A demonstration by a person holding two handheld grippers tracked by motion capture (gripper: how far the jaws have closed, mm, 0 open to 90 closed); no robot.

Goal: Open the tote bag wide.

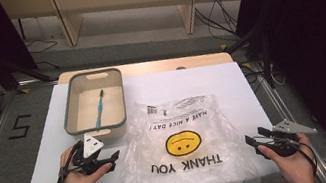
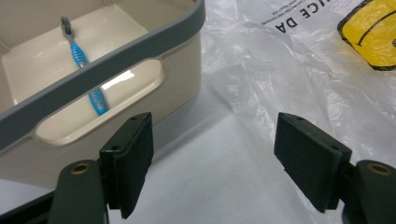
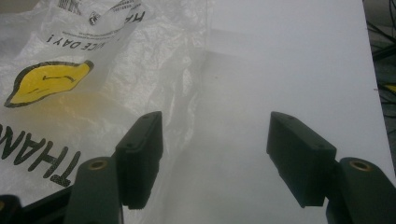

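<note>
A clear plastic bag (image 1: 183,144) with a yellow smiley and "THANK YOU" print lies flat on the white table (image 1: 246,87), its near end hanging over the front edge. A beige bin (image 1: 99,128) with a grey rim stands at the back left; a blue toothbrush (image 1: 99,109) lies inside it. My left gripper (image 1: 111,157) hovers open just left of the bag, near the bin's front wall (image 2: 177,88). My right gripper (image 1: 255,137) is open at the bag's right edge (image 3: 187,93). Nothing sits between either pair of jaws.
Bare white table surface (image 3: 299,70) stretches to the right of the bag. Beyond the table's far edge are wooden furniture legs (image 1: 189,5) and cables on the floor. A "5" (image 1: 19,127) is marked on the floor at the left.
</note>
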